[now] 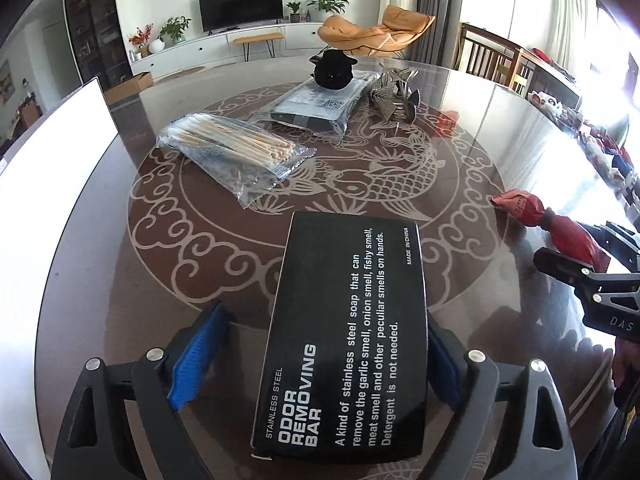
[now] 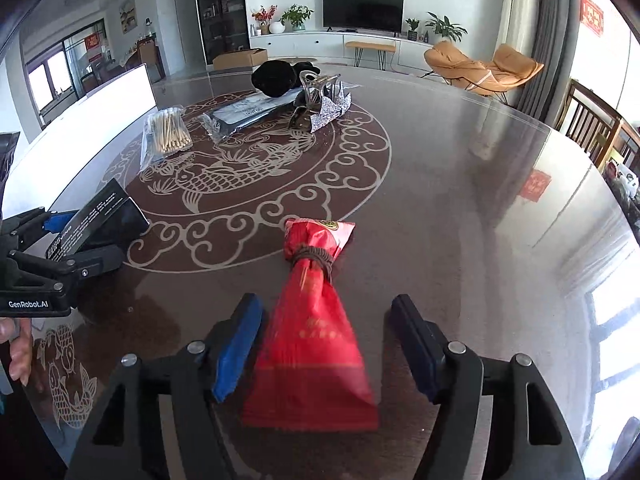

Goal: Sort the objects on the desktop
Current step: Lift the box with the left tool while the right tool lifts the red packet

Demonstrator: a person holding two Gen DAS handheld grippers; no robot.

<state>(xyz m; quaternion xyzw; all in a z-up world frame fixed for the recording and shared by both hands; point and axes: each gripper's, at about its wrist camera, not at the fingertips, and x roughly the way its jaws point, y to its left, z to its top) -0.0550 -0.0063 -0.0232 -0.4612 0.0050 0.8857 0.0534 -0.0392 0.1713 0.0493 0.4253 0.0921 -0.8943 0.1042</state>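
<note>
1. My left gripper (image 1: 324,364) straddles the black soap-bar box (image 1: 344,332); its blue-padded fingers (image 1: 196,360) stand apart, the left pad clear of the box, the right pad close against its edge. I cannot tell if the box rests on the worktop (image 1: 500,152).
2. My right gripper (image 2: 328,352) straddles the red tied packet (image 2: 316,340), fingers apart and not touching it.
3. To grip well, I judge each pair should close squarely at mid-body, the packet below its knot.
4. The cotton swab bag (image 1: 236,148) and the far pile stay well apart.
</note>
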